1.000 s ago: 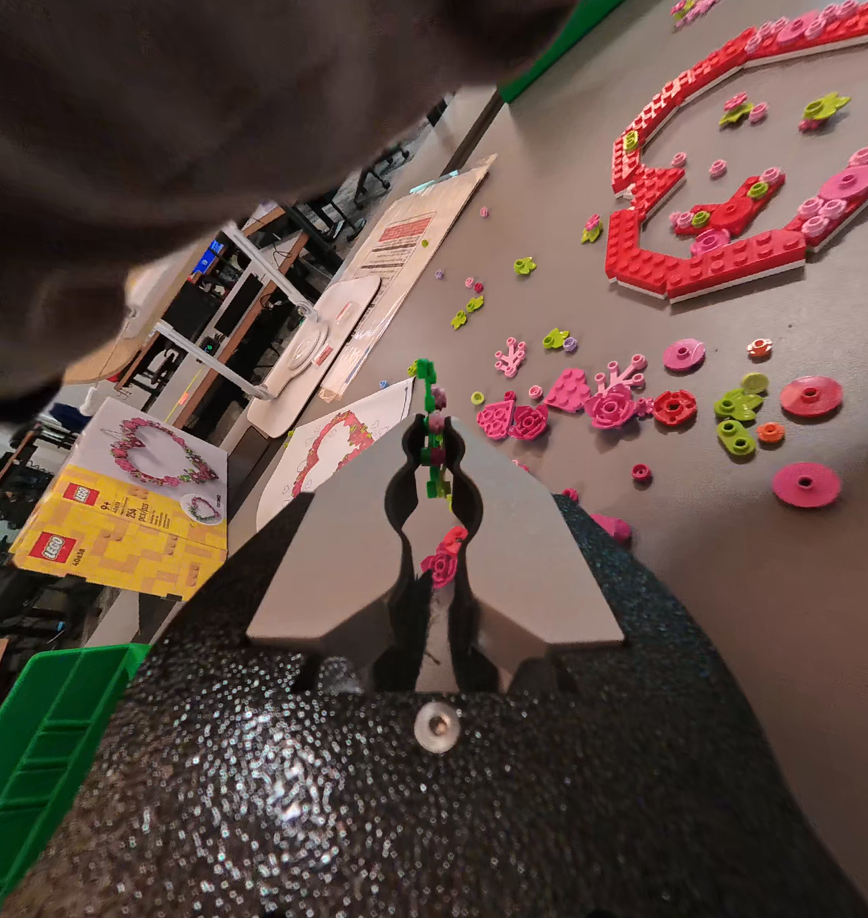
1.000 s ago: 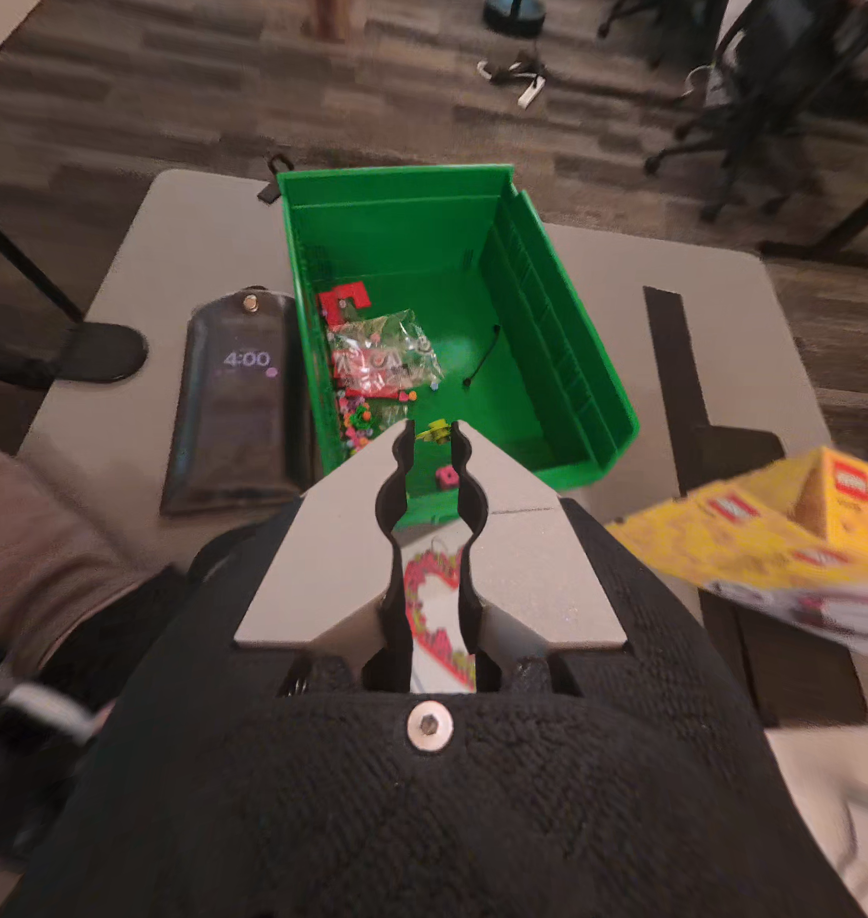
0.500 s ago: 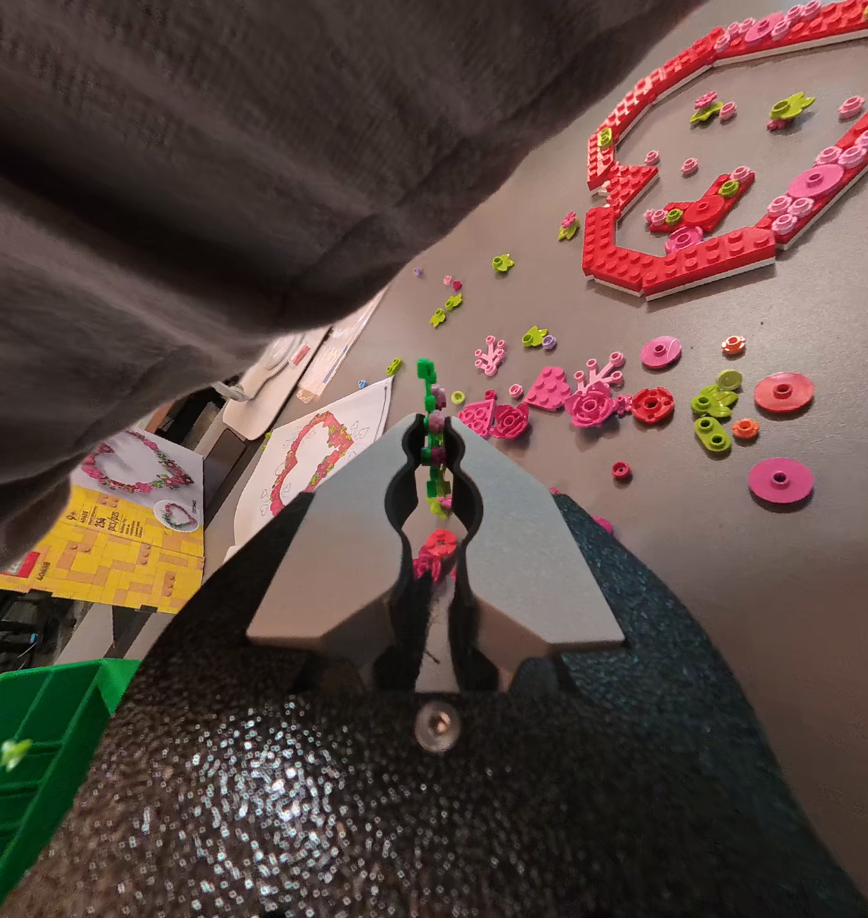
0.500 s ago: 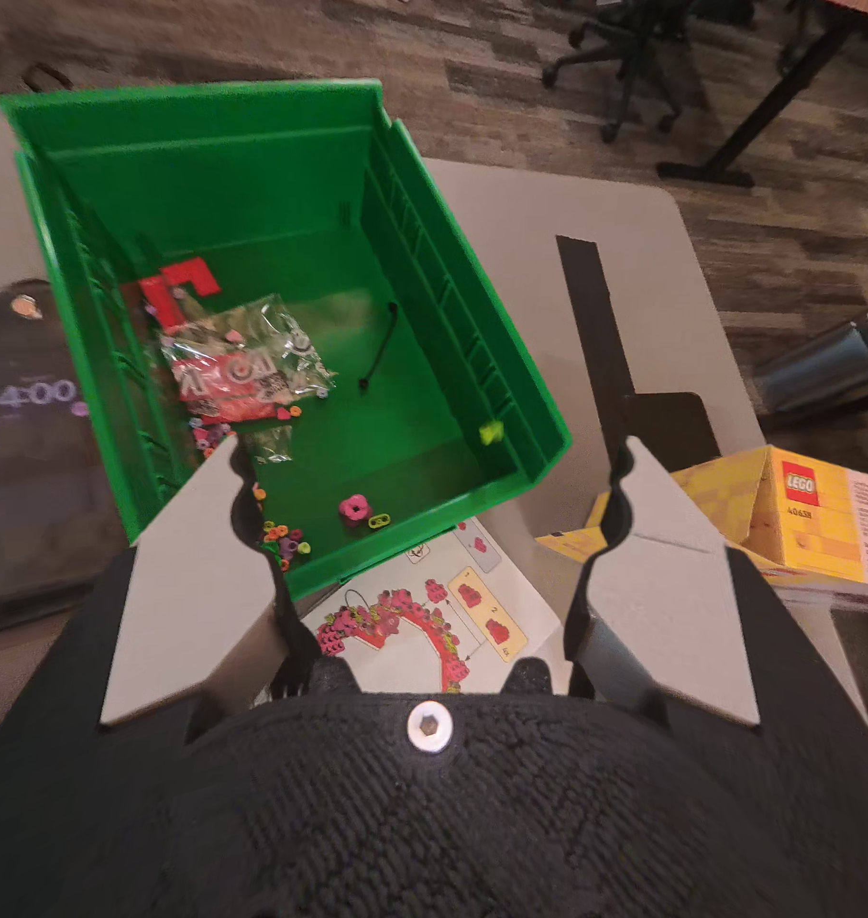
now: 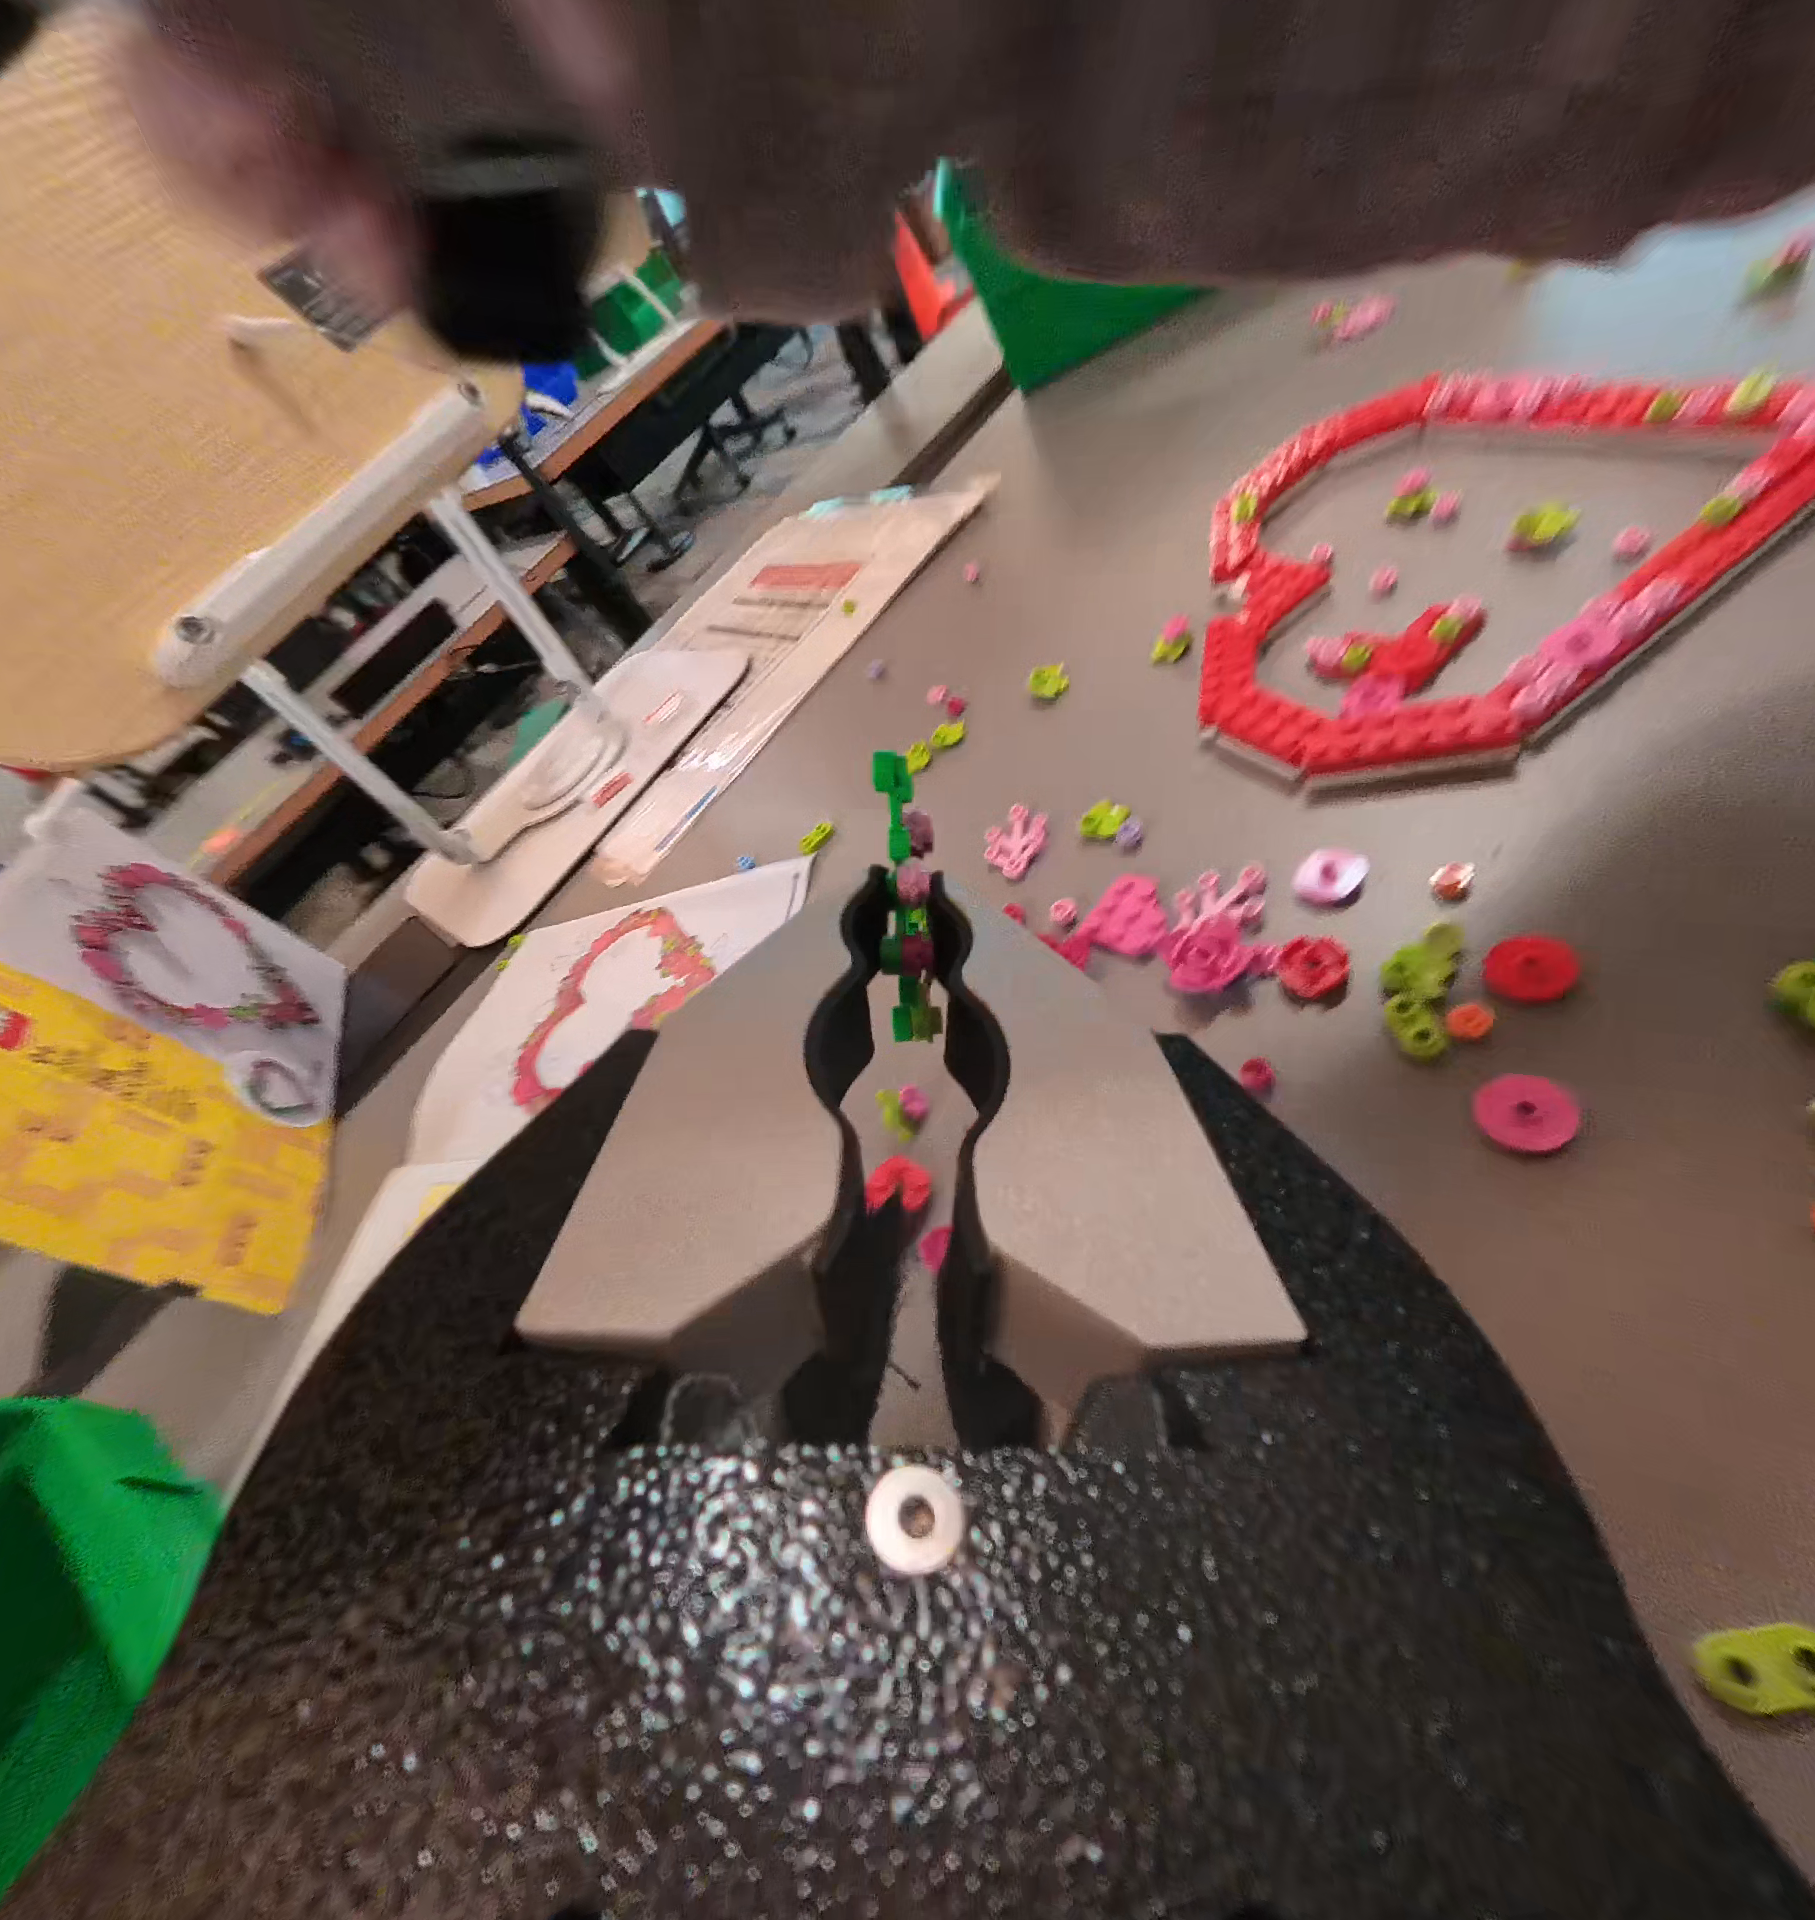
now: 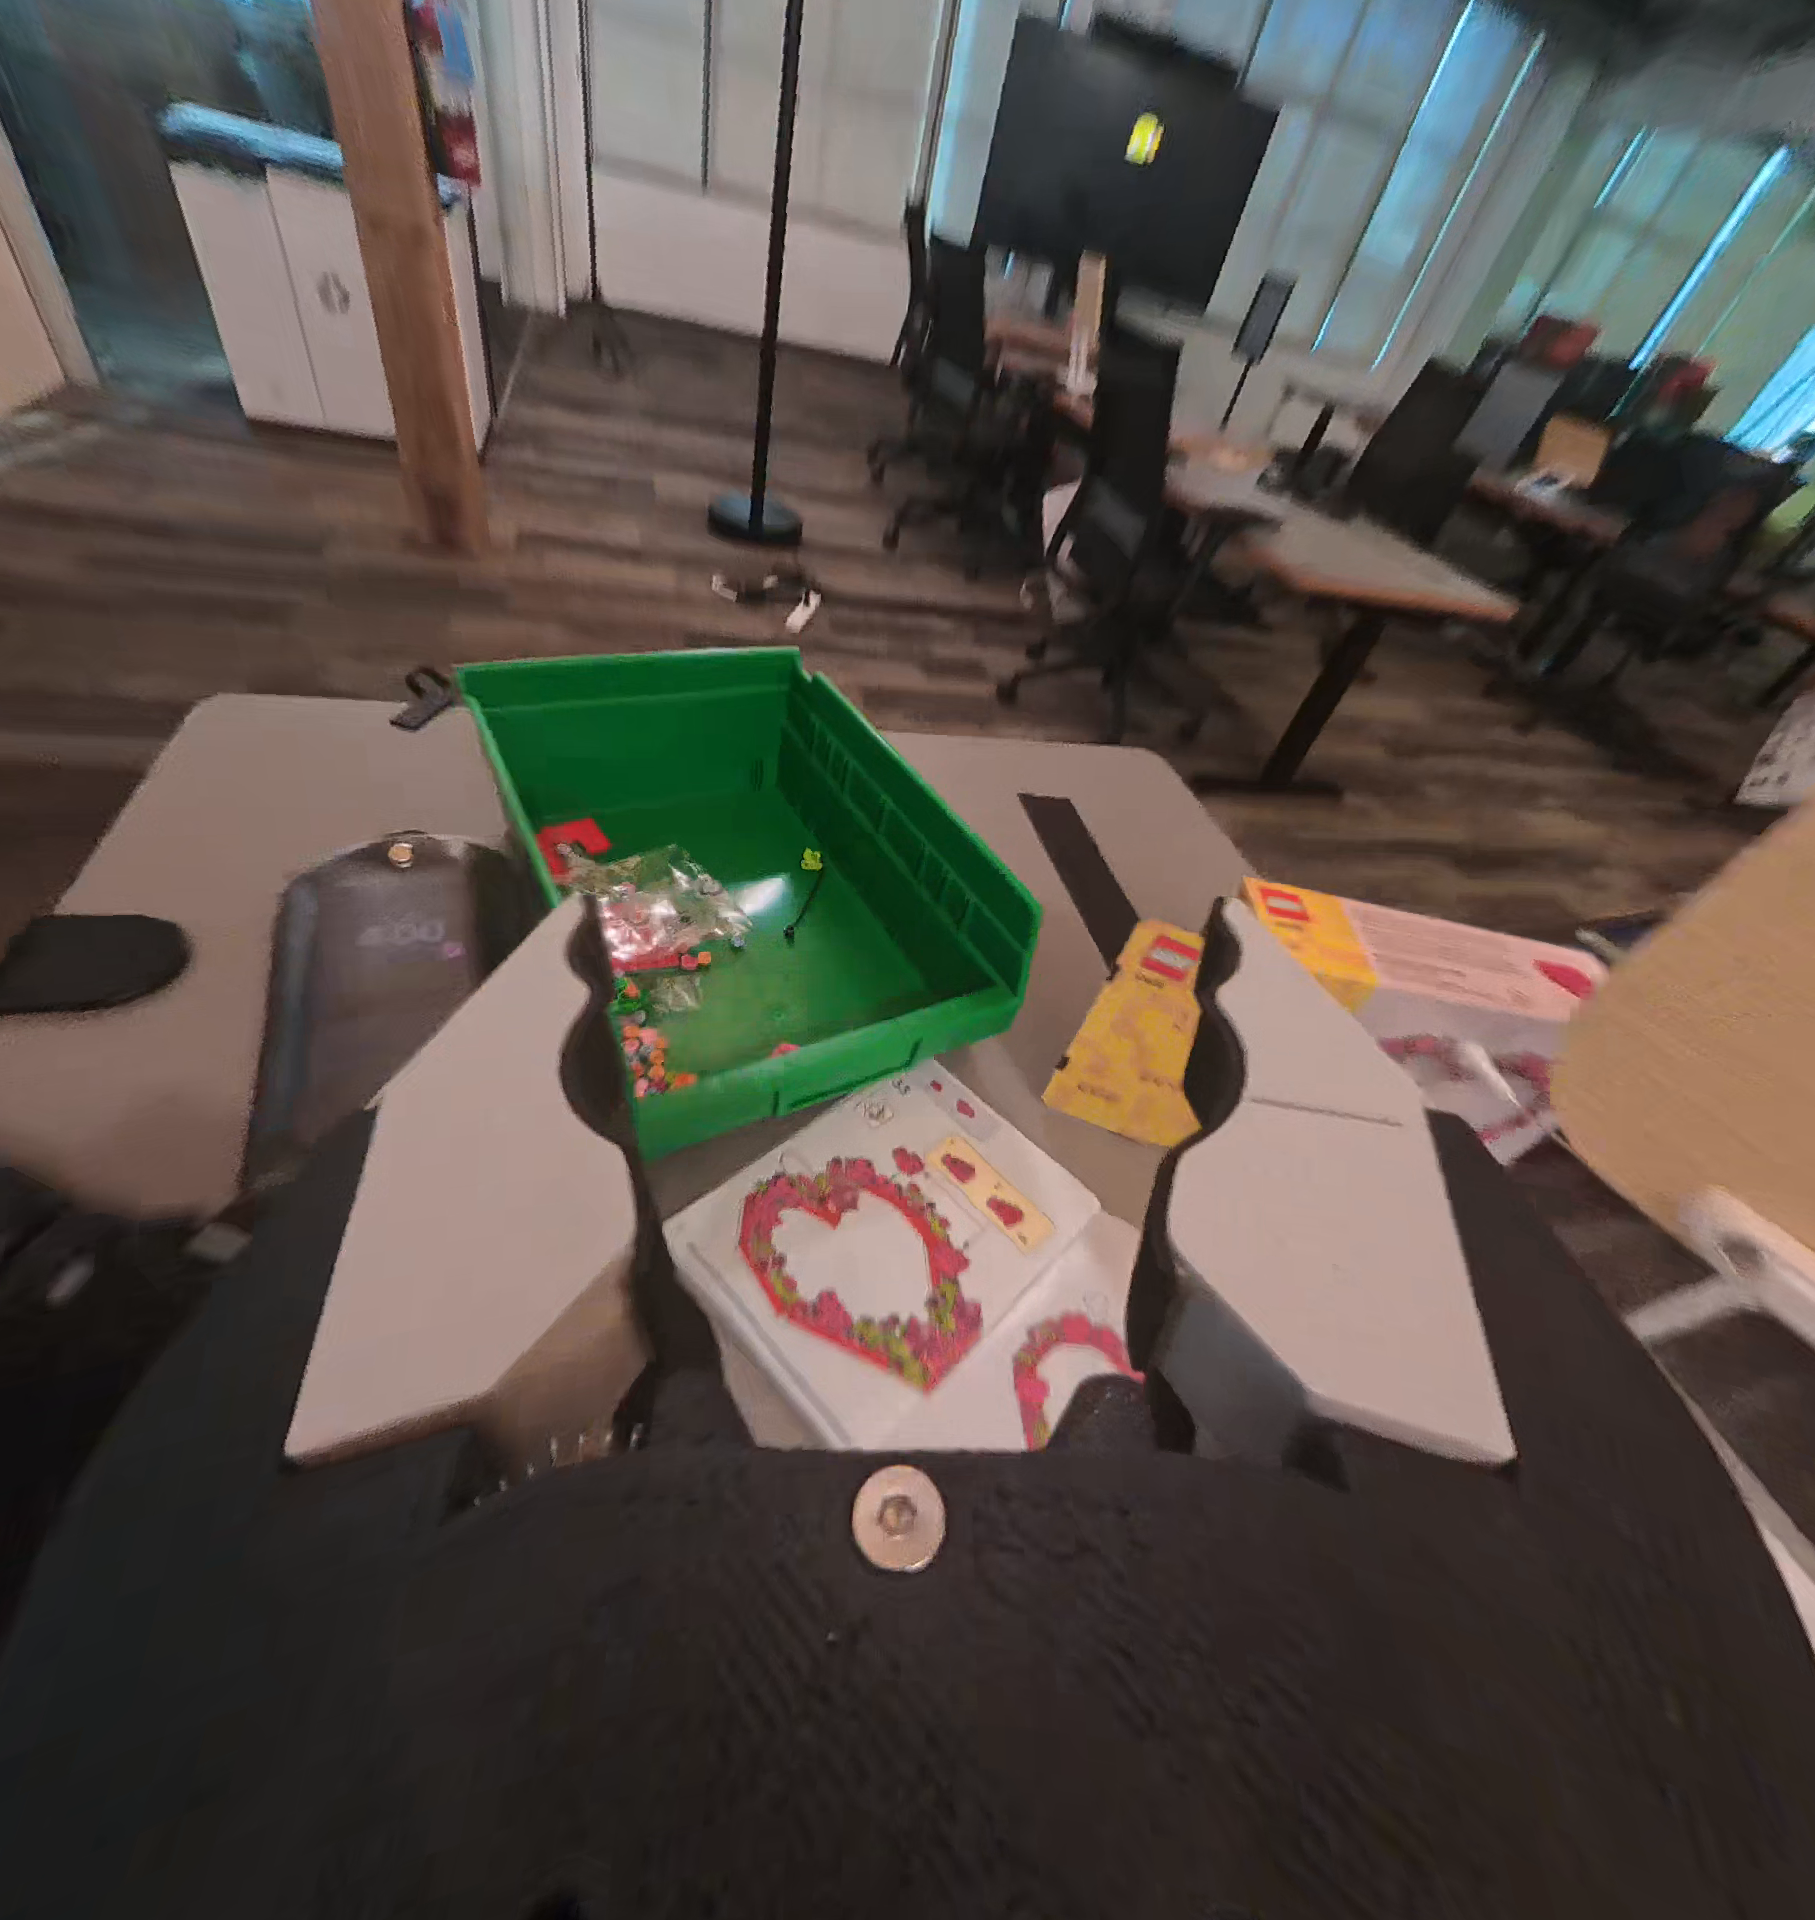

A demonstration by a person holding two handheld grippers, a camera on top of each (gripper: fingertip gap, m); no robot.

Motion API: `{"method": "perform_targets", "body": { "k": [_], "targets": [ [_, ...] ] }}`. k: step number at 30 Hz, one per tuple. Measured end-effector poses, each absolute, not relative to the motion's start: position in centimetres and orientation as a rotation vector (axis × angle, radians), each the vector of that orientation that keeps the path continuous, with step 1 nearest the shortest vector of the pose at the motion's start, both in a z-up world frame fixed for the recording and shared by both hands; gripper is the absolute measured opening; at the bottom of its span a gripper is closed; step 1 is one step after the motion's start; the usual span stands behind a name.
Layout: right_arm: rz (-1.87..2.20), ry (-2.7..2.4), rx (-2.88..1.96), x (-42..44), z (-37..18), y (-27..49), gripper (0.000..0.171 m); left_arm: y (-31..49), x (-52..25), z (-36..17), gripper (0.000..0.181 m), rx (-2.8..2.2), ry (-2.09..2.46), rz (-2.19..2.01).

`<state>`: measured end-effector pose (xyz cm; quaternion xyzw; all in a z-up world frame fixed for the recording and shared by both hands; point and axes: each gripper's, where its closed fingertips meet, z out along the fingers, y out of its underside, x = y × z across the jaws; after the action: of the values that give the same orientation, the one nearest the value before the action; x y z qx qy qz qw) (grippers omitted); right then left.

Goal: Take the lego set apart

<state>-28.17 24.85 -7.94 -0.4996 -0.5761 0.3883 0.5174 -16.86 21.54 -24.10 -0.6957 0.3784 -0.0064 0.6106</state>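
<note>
Left wrist view: left gripper clamped on a green stem studded with small purple blossoms, raised above the table. Beyond it, red heart frame largely stripped but not yet broken up; loose pieces scattered nearby.

Right wrist view: right gripper spread wide, holding nothing, over a green bin with a few pieces inside. Roughly midway, by the look: stem, frame and sorting left.

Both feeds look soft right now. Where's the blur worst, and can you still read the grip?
Left wrist view: motion blur smears the red heart frame and the sleeve on top; the left tongs stay sharp, shut on the green vine piece. Right wrist view: room edges streaked, green bin softened, right tongs open, empty.
</note>
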Motion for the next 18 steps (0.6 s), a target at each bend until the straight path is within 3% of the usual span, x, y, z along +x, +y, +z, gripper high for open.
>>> {"method": "perform_targets", "body": {
  "k": [7, 10, 18],
  "targets": [
    [0.945, -1.438, -1.255, -16.1, -13.8, 19.6, 0.054, 18.4, -14.2, -19.4, 0.004, -1.467, 0.626, -0.934],
    [0.993, -1.412, -1.304, -14.0, -15.8, 17.8, 0.037, 18.1, -14.1, -19.1, 0.004, -1.45, 0.594, -1.065],
    [0.857, -1.421, -1.312, -13.4, -18.9, 17.2, 0.015, 17.4, -12.9, -19.7, 0.004, -1.438, 0.695, -1.049]
  ]
}}
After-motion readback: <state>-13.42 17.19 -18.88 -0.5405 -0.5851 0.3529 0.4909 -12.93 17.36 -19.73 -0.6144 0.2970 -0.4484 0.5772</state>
